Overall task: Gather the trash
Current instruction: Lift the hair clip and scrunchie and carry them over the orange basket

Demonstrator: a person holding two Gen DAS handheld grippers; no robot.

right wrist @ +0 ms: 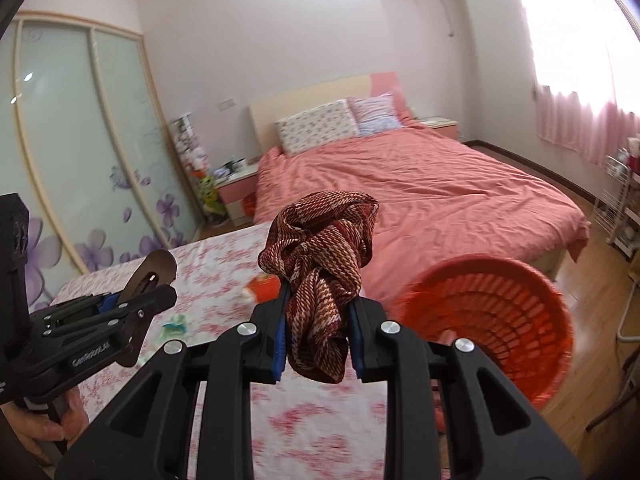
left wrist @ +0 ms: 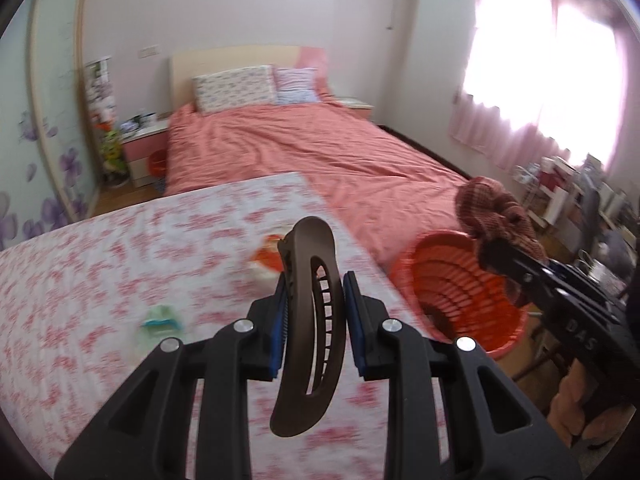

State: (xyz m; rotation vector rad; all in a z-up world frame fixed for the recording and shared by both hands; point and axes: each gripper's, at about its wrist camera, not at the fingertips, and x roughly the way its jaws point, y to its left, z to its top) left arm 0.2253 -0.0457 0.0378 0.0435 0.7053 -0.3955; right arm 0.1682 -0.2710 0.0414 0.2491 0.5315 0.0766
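Observation:
My left gripper [left wrist: 314, 312] is shut on a brown hair claw clip [left wrist: 310, 320], held above the floral-cloth table [left wrist: 100, 280]. My right gripper [right wrist: 318, 340] is shut on a crumpled red patterned scarf [right wrist: 324, 264], held near the rim of an orange slatted basket [right wrist: 492, 320] standing on the floor right of the table. The basket [left wrist: 460, 288] and scarf [left wrist: 500, 216] also show in the left wrist view, and the clip [right wrist: 150, 276] in the right wrist view. On the table lie an orange-and-white wrapper [left wrist: 268, 258] and a green-teal wrapper [left wrist: 160, 320].
A bed with a salmon cover [left wrist: 320, 152] stands beyond the table. A pink nightstand [left wrist: 144, 148] and a sliding-door wardrobe [right wrist: 80, 152] are to the left. A white rack [right wrist: 620, 208] and pink curtains are at the right.

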